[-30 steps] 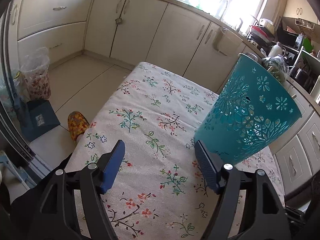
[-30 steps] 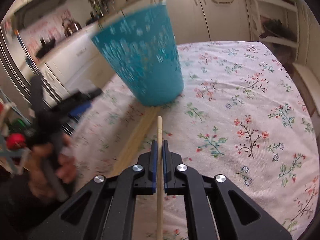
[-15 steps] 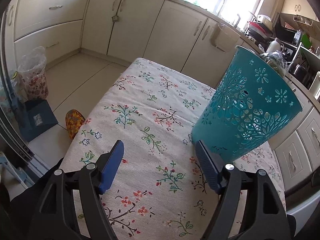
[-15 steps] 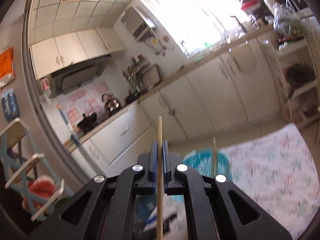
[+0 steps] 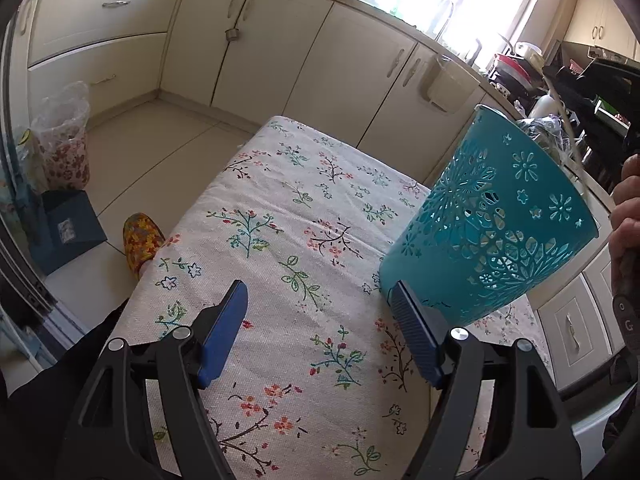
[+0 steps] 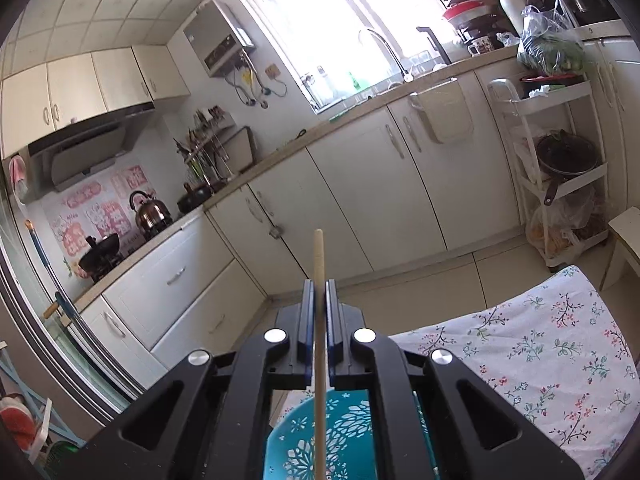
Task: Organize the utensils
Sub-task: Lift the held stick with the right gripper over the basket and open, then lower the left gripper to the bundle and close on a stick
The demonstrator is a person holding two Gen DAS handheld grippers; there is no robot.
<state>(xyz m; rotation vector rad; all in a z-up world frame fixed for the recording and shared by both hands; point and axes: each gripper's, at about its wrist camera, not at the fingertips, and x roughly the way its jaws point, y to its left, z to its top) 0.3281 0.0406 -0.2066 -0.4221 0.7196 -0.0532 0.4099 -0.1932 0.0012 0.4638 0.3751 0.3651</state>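
Trouble, if it comes, would most likely start at the left gripper (image 5: pixel 318 330), which hangs over the flowered tablecloth (image 5: pixel 256 240) with its blue pads well apart and nothing between them. Its right-hand pad sits just beside the foot of the teal basket (image 5: pixel 492 232), and whether it touches the basket cannot be told. The basket looks tilted in the fisheye view. A nudge from that pad could judgeably push it off line or tip it, since it appears to be a light perforated plastic thing standing free on cloth.

Further right, the right gripper (image 6: pixel 319 320) is clamped tight on a single wooden chopstick (image 6: pixel 318 264), which runs up beyond the fingertips and down past the body toward the basket's rim (image 6: pixel 344 420) below. The stick is held near its middle, so a long free end must find the opening. If it comes down off-centre it could strike the rim or catch in the cut-out pattern. A thin round stick between flat pads may also swivel or slip.

Counted: two grippers, one basket, one chopstick in the grip. A thin pale rod that may be a stick shows above the basket in the left view. No other loose utensil shows on the cloth.
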